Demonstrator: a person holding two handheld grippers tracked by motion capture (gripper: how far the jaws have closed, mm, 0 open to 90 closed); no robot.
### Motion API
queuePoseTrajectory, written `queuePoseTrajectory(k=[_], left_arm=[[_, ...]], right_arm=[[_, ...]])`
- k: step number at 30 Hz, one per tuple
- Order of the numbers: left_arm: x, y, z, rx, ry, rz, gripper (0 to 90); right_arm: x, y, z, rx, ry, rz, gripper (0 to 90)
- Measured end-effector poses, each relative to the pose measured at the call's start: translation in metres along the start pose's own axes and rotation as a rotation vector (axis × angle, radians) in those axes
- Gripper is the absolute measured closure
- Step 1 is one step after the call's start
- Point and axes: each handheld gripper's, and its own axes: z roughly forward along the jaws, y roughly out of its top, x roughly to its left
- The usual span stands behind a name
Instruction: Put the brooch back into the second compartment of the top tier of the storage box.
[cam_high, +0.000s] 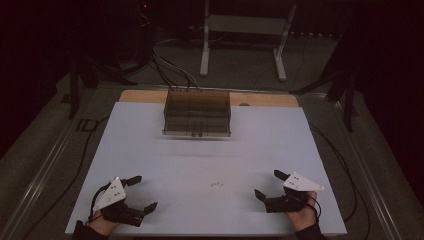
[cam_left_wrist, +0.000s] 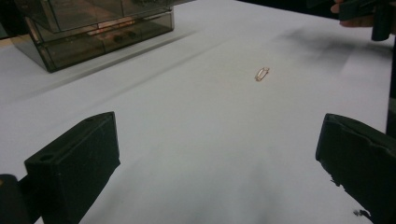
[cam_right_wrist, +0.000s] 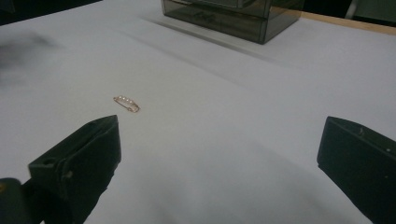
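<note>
My left gripper (cam_high: 131, 196) and right gripper (cam_high: 274, 186) gape empty near the table's (cam_high: 150, 145) front corners. The pearl pin (cam_high: 217, 184) lies between them, slightly nearer my right, its long axis along the front edge.

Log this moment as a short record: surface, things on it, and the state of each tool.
surface: white table
far middle: smoky clear drawer box, drawers closed
near middle: small gold pin with pearls, lying flat, untouched
left tool: open, empty, near left corner
right tool: open, empty, near right corner
</note>
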Motion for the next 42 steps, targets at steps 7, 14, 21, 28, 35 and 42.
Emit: queuePoseTrajectory(k=[7, 14, 21, 28, 35, 42], left_arm=[[0.0, 0.0, 0.002, 0.009, -0.001, -0.005, 0.6], [-0.001, 0.001, 0.001, 0.01, 0.004, -0.006, 0.6], [-0.003, 0.001, 0.001, 0.011, -0.002, -0.001, 0.6], [-0.003, 0.002, 0.002, 0.013, -0.004, -0.008, 0.6], [-0.004, 0.002, 0.002, 0.015, -0.012, -0.008, 0.6], [-0.004, 0.003, 0.001, 0.004, -0.014, -0.005, 0.6]], right_arm=[[0.0, 0.0, 0.001, 0.015, 0.002, 0.001, 0.0], [-0.003, 0.0, 0.002, 0.033, 0.001, 0.019, 0.0], [-0.001, 0.007, 0.001, 0.03, 0.007, 0.024, 0.0], [-0.003, 0.02, -0.006, 0.026, -0.008, 0.068, 0.0], [-0.008, 0.041, -0.015, 0.0, -0.019, 0.055, 0.0], [-0.007, 0.062, -0.016, -0.015, -0.012, 0.012, 0.0]])
